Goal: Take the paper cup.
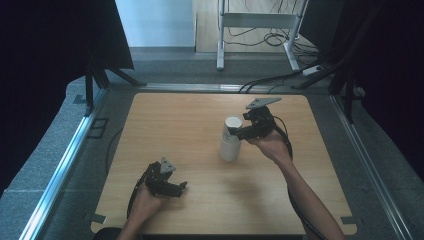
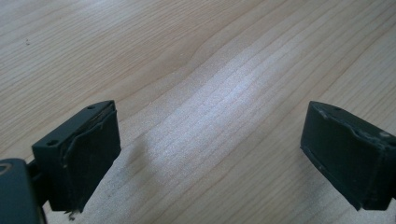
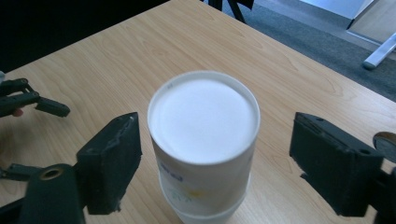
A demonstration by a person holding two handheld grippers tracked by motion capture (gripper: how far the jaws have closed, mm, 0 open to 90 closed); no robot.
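A stack of white paper cups [image 1: 230, 140] stands upside down right of the table's middle. The top cup's flat white base [image 3: 204, 114] faces up, and faint print shows on its side. My right gripper [image 1: 236, 131] is at the height of the top cup, open, one jaw on each side of it. In the right gripper view [image 3: 215, 137] a narrow gap shows at the left jaw and a wider one at the right. My left gripper [image 1: 182, 188] lies low over the table near the front left. It is open [image 2: 210, 140], with bare wood between its jaws.
The light wooden table [image 1: 180, 120] has rounded corners, and grey carpet surrounds it. Metal rails run along both sides. A white desk frame [image 1: 257, 22] and floor cables [image 1: 280, 77] lie beyond the far edge. Black curtains hang left and right.
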